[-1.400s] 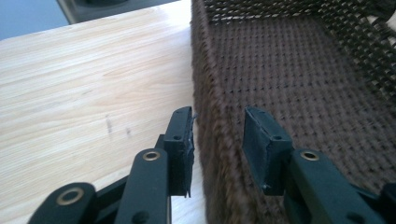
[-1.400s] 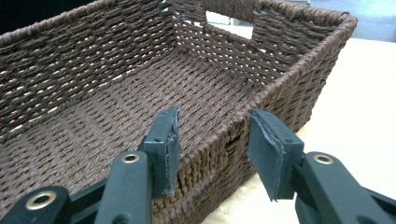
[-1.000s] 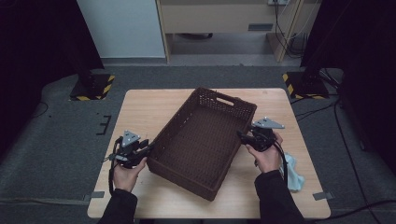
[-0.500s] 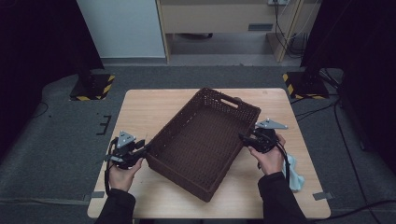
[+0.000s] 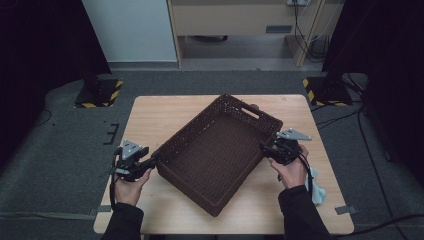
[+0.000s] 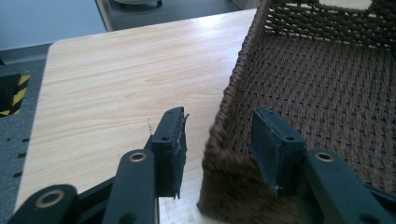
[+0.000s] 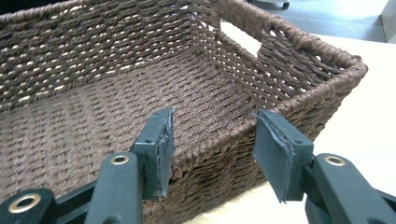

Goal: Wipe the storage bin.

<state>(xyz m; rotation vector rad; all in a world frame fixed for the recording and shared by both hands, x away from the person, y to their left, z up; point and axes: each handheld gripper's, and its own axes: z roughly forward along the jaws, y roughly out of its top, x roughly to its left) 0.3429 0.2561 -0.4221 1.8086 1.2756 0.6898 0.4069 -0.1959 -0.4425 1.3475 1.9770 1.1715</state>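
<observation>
A brown woven basket is set diagonally across the middle of the wooden worktop, its handle cut-out toward the far edge and one corner close to the near edge. The basket is empty.

The left hand-held gripper is positioned at the basket's left corner, near the left edge of the worktop. Its jaws have just been opening; in the left gripper view the left hand-held gripper straddles the basket wall with gaps visible at both pads.

The right hand-held gripper is placed at the basket's right side. Its jaws stand apart over the rim without pressing it.

A pale blue cloth lies by the right edge.
</observation>
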